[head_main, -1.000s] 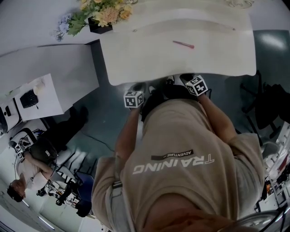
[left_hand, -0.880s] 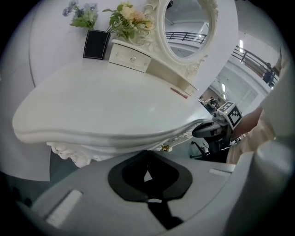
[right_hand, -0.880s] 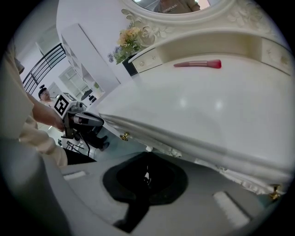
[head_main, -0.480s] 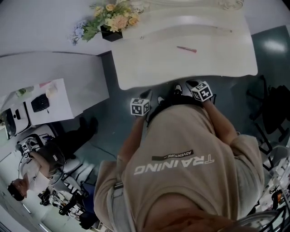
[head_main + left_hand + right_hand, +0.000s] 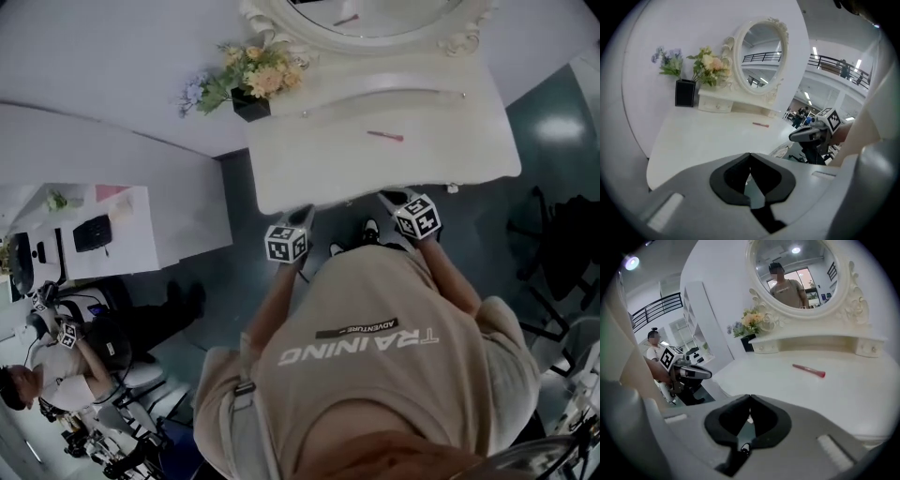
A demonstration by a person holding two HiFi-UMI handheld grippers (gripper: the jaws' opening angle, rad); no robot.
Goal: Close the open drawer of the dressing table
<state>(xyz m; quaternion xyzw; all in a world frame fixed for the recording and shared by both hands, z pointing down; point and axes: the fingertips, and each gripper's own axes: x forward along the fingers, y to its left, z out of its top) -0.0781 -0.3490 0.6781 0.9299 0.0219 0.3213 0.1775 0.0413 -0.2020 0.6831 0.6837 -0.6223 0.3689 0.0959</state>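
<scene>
Holding both tools low in front of my chest, I have the left tongs (image 5: 750, 158) pressed together at the tips with nothing pinched between them, and the right tongs (image 5: 750, 398) are closed on nothing in the same way. Each pair points at the near edge of the dressing table (image 5: 375, 173), the left at its near left corner and the right further along toward the other side, well apart from each other. On the white top, a thin pink stick (image 5: 809, 370) lies alone in the middle. Behind it runs a raised shelf (image 5: 820, 341) with small drawer fronts at its ends, and above that stands the oval mirror (image 5: 801, 273) in its carved frame. A black vase of flowers (image 5: 696, 75) sits at the back left corner. The drawer I am meant to close lies under the top, so I cannot make it out for certain; a pale carved edge (image 5: 782, 149) just beyond my left tips may belong to it. Off to my left, a person (image 5: 37, 375) sits near a side desk (image 5: 112, 234).
</scene>
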